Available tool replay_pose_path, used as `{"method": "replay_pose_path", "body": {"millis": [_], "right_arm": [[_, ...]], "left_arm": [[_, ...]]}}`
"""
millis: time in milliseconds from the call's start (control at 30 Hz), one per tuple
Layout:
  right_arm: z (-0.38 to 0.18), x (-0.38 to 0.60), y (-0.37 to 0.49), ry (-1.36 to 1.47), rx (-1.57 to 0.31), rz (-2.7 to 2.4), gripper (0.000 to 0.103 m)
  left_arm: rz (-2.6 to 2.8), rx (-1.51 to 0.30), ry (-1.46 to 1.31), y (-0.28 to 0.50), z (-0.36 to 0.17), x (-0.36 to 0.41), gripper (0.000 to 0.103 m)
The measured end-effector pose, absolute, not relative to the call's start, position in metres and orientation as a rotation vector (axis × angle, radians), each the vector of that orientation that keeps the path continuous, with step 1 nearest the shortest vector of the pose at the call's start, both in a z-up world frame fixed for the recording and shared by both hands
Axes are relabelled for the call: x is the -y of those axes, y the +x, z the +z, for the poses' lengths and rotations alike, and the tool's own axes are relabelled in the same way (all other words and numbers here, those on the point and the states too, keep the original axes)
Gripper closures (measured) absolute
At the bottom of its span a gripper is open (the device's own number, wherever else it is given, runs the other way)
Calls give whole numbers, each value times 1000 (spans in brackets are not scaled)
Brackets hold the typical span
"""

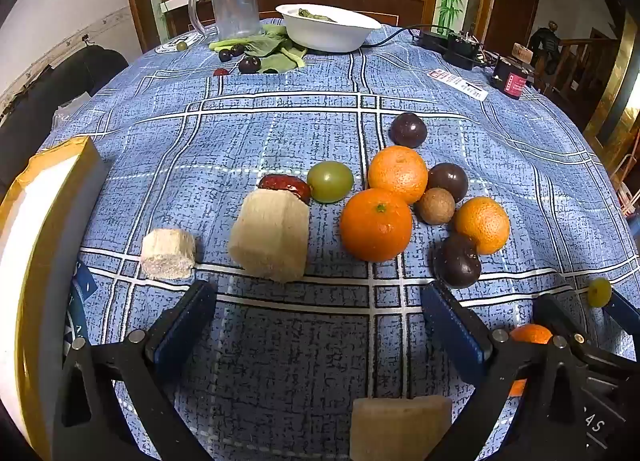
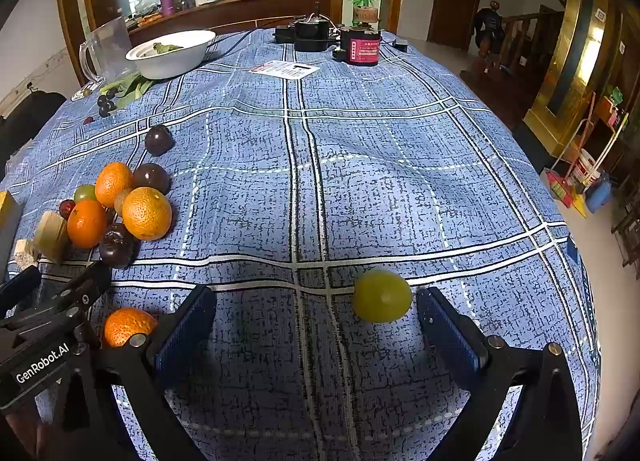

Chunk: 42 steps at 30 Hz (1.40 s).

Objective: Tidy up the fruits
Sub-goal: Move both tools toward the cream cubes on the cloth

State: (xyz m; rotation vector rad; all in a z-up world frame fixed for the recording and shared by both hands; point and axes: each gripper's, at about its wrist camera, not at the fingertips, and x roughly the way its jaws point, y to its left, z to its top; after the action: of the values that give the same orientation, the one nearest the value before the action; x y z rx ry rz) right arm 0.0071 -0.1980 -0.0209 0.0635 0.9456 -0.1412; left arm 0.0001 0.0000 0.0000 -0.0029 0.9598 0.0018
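Blue plaid counter (image 2: 360, 133): right gripper (image 2: 316, 325) and left gripper (image 1: 316, 317) jaws wide, empty; green grape (image 2: 382, 295) looks slippery, soft — pinch its middle gently.

Both tongs, the left tongs (image 1: 318, 315) and the right tongs (image 2: 316, 319), share one build: black angular plastic arms, ribbed blue pads (image 2: 186, 327) inside each finger, and silver round screws (image 2: 137, 339) at the pivots. White "GenRobot.AI" lettering (image 2: 42, 364) marks the left tongs' black body.

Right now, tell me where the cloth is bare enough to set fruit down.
Widest free patch: the blue tablecloth between the fruit cluster, the paper card and the lone green grape. Also bare: between the white bowl and the cluster. Crowded: around the oranges and pale chunks.
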Motion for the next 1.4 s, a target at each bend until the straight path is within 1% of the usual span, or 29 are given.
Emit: {"method": "replay_pose_path", "body": {"millis": [800, 933, 1167, 1233, 1400], "right_arm": [[-21, 198, 7, 64, -946, -141, 1], [-20, 198, 7, 71, -948, -142, 1], [-17, 199, 9, 82, -1010, -145, 1], [-19, 198, 10, 78, -1003, -144, 1], [-13, 200, 2, 86, -975, -157, 1]], "left_arm": [[-1, -961, 1, 0, 0, 0, 0], [-41, -999, 20, 4, 1, -1, 0], [-132, -1035, 34, -2, 4, -5, 1], [-156, -1009, 13, -12, 13, -10, 2], [-141, -815, 12, -54, 57, -35, 1]]}}
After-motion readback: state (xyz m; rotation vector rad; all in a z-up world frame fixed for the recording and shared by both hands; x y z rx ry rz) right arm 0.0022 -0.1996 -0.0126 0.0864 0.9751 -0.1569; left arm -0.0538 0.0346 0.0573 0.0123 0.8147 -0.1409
